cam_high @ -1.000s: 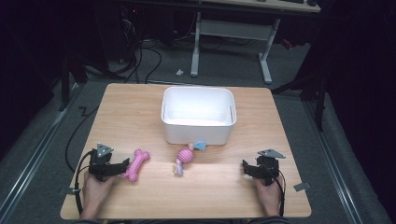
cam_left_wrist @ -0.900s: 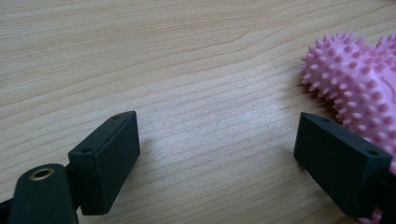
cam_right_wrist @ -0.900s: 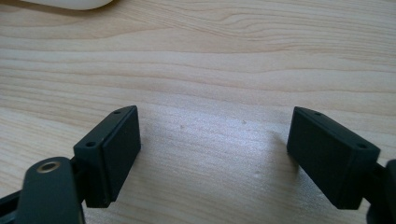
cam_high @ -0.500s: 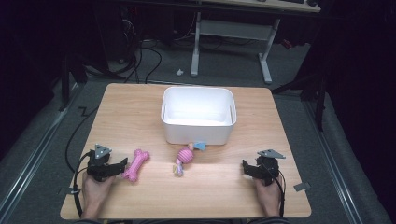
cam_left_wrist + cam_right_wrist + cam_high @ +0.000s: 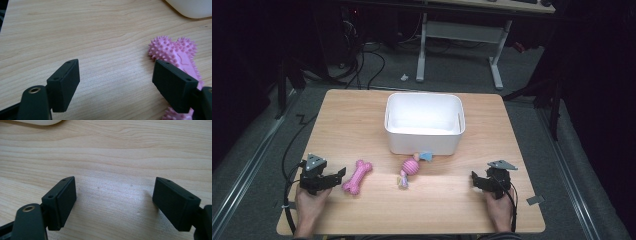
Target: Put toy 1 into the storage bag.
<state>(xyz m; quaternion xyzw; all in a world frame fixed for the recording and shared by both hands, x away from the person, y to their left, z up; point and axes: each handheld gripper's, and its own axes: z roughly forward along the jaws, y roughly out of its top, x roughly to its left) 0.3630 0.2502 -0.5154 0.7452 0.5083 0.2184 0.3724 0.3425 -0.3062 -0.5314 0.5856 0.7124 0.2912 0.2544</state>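
A spiky pink bone toy [image 5: 357, 176] lies on the wooden table [image 5: 362, 115] at the front left. My left gripper [image 5: 337, 176] rests just left of it and is open. Its jaws have just been closing, with only bare wood between them. In the left gripper view [image 5: 116, 63] the bone [image 5: 175, 50] lies beyond and behind the right-hand jaw. A pink ball toy with a knotted rope [image 5: 409, 167] lies near the middle. My right gripper [image 5: 474, 179] rests at the front right, open over bare wood [image 5: 113, 180]; its jaws have just closed a little.
A white plastic bin [image 5: 423, 131] stands in the middle of the table, just behind the ball toy; its corner shows in both gripper views [image 5: 192, 7] [image 5: 37, 122]. Cables trail off the table's left side. Dark floor and a desk frame lie beyond.
The left gripper has shifted very slightly to the left, away from the bone. The right hand and the toys have not moved.
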